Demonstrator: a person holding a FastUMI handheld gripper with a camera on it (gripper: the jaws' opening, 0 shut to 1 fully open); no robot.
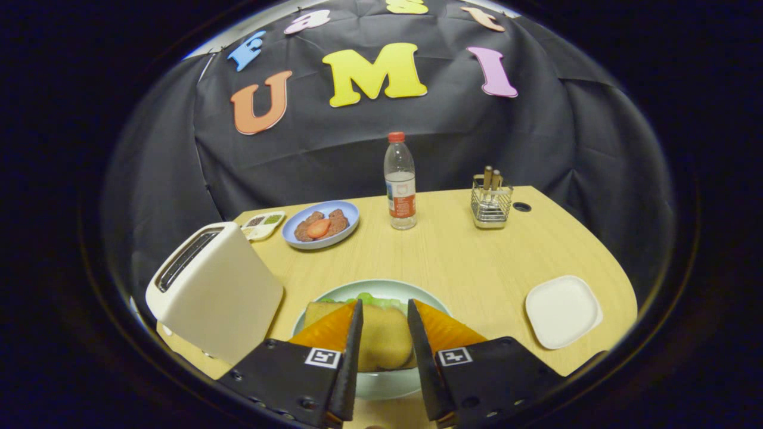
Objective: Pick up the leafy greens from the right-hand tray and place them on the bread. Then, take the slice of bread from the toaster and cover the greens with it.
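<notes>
I hold my gripper (pixel 384 333) low over the pale green plate (pixel 381 384), its two fingers spread apart with a slice of bread (pixel 384 339) lying in the gap between them. I cannot tell whether either finger touches the slice; both stand beside its edges, and nothing looks pinched. The slice sits on top of the stack, and a fringe of leafy greens (pixel 372 298) peeks out from under its far edge, so I judge the covering step as good as done.

The bread looks light and soft, a thing that dents if squeezed flat and crumbles at a corner. If I had to shift it, I would take it by two opposite crusts, where it is stiffest, and close only until it stops slipping. The greens are limp and thin; they would slide out if the top slice were dragged sideways, so any correction ought to be a lift and not a push.

Off to my left, just beside the plate, stands the cream toaster (pixel 214 292), its slot looking dark. To my right, well apart from the fingers, lies the white square tray (pixel 563 311), bare.
</notes>
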